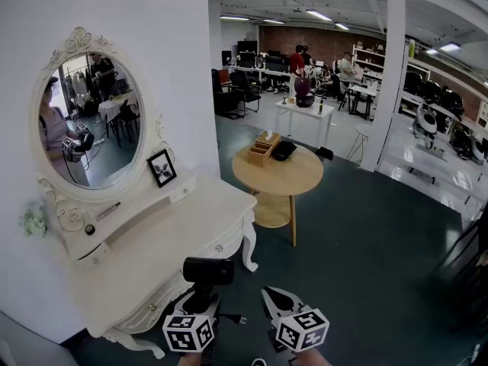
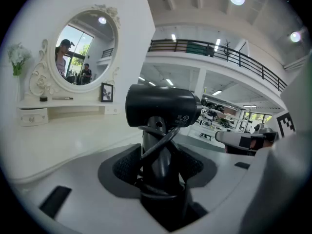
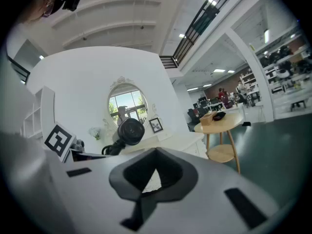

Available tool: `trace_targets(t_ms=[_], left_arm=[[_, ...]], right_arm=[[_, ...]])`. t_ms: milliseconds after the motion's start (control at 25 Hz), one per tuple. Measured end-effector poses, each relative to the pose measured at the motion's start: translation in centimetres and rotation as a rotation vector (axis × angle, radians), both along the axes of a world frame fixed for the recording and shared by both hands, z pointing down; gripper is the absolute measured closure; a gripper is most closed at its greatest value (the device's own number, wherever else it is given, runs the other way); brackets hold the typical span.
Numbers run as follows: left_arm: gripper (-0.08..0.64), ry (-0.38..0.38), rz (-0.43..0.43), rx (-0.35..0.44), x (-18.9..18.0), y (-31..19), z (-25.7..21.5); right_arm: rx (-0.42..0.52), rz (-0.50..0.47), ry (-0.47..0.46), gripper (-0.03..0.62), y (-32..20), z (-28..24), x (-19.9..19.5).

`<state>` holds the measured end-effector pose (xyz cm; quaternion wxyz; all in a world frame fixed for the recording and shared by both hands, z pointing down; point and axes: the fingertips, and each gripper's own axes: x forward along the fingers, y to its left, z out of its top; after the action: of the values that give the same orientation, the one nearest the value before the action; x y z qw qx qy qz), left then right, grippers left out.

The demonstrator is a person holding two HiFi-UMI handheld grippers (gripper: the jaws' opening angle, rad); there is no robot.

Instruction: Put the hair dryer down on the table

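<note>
White vanity surface [image 1: 152,258] ahead-left. Black hair dryer [image 2: 163,106] upright in left gripper [image 2: 158,168], jaws clamped on cord-wrapped handle, held clear of surface beside front edge. Right gripper [image 3: 146,182] jaws together, empty. Remaining: lower, release.

Head cam's on me, looks fwd & steeply down: vanity table [image 1: 175,235] left, my left gripper [image 1: 200,300] and right gripper [image 1: 271,296] at btm edge. Left gripper cam looks along its jaws, v. close to hair dryer [image 2: 163,106], mirror [image 2: 83,48] beyond. Right gripper cam tilts up twd same mirror. All 3 share mirror, vanity table, hair dryer; head & right share round table [image 3: 222,121].
</note>
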<state>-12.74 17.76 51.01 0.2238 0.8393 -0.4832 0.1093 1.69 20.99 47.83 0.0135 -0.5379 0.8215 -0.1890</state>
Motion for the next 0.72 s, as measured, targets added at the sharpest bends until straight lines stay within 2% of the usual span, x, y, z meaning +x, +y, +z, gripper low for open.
trace_targets(t_ms=[720], left_arm=[[0.348,0.008,-0.072,-0.011,1.2,-1.4,0.7]], right_arm=[[-0.017,-0.055,-0.074,0.589,-1.3,0.7,2.2]])
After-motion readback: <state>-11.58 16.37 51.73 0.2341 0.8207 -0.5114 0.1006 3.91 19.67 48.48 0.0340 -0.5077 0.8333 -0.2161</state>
